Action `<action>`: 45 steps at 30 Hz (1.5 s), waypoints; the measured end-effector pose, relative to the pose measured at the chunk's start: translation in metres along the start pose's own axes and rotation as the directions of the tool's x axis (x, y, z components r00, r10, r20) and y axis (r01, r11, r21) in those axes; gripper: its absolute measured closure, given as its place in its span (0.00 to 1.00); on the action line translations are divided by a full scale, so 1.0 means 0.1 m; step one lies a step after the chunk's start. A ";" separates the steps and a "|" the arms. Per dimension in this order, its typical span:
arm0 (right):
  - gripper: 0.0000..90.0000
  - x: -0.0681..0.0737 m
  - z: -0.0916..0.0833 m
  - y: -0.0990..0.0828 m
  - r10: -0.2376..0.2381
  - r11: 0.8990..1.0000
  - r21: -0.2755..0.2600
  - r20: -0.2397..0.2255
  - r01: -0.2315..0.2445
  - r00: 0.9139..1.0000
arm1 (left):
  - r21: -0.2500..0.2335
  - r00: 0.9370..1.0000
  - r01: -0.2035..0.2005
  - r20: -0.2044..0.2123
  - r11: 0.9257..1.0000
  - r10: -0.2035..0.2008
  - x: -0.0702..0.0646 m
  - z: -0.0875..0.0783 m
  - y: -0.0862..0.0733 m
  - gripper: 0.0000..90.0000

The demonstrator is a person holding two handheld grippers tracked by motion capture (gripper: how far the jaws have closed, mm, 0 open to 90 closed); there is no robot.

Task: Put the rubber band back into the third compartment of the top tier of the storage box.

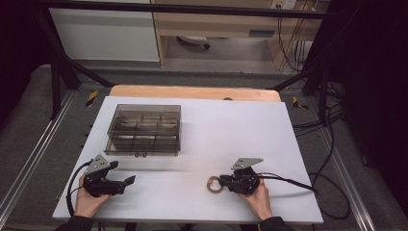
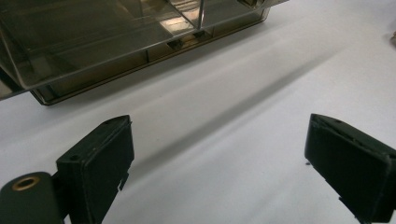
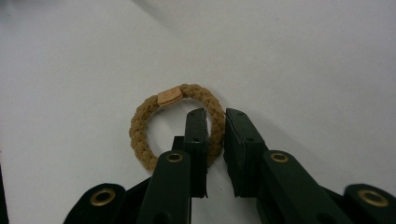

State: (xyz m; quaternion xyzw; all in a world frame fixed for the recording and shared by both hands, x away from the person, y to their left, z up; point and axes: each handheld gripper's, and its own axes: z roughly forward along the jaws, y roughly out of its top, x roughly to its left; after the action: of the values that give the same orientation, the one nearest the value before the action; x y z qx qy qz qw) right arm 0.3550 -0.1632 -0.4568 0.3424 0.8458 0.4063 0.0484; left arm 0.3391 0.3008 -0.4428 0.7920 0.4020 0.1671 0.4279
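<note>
My right gripper (image 3: 215,135) is pinching the one brown ring (image 3: 175,126), apparently gripped, near the table's (image 1: 231,125) front edge, while my left gripper (image 2: 219,158) is gaping wide beside the one box (image 2: 93,42).

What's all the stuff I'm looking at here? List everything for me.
braided ring: one, tan with a paler tag, near edge of the table, its side pinched between the right gripper's jaws
compartment box: one, smoky clear plastic, far left of the sheet
white sheet: one, covers the table
wooden tabletop: one, light brown, shows at the far edge
left gripper: one, black, near left, jaws wide apart, nothing between
right gripper: one, black, closed on the ring
hands: two, at the near edge
</note>
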 end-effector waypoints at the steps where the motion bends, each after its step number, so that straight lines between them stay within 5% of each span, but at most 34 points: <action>1: 0.91 0.00 0.00 0.00 0.002 1.000 0.000 0.001 -0.002 1.000 | -0.001 1.000 0.001 0.000 1.000 -0.001 0.00 0.00 0.00 0.09; 14: 0.94 0.00 -0.01 0.01 0.025 1.000 0.004 -0.015 -0.025 1.000 | -0.006 1.000 0.005 -0.001 1.000 -0.005 0.00 0.00 0.00 0.09; 45: 0.96 -0.03 -0.30 0.12 0.028 0.994 -0.104 0.008 -0.027 1.000 | -0.008 1.000 0.003 0.001 1.000 -0.003 0.00 -0.01 0.00 0.09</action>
State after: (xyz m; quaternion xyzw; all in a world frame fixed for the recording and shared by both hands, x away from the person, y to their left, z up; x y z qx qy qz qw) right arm 0.3529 -0.1788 -0.4286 0.3528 0.8186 0.4486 0.0644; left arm 0.3385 0.3013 -0.4423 0.7896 0.4025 0.1679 0.4316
